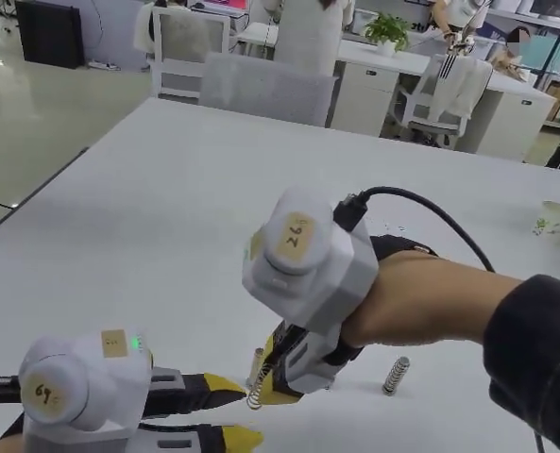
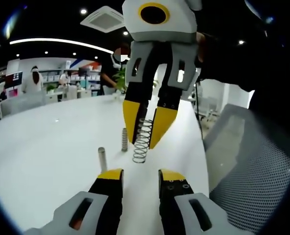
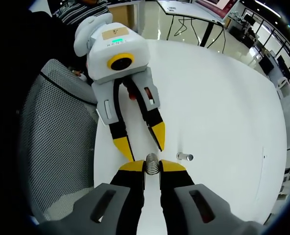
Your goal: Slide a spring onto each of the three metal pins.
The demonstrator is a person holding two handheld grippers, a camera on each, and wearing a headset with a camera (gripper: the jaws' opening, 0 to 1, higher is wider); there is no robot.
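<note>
My right gripper [image 1: 265, 387] comes in from the right and is shut on a small steel spring [image 1: 255, 392], which hangs just above the white table [image 1: 166, 217]. A bare metal pin [image 1: 258, 359] stands upright right beside that spring. Farther right, another spring [image 1: 396, 376] stands upright, apparently on a pin. My left gripper [image 1: 246, 411] lies low at the bottom left, open, with its yellow tips pointing at the held spring. In the left gripper view, the right gripper [image 2: 142, 141] holds the spring [image 2: 141, 152] beyond the bare pin [image 2: 101, 157] and the sprung pin [image 2: 124, 139].
A grey mesh chair [image 2: 252, 161] stands beside the table's near edge and also appears as the chair [image 3: 52, 147] in the right gripper view. A small white cup [image 1: 553, 215] sits at the far right. Desks, chairs and people are in the background.
</note>
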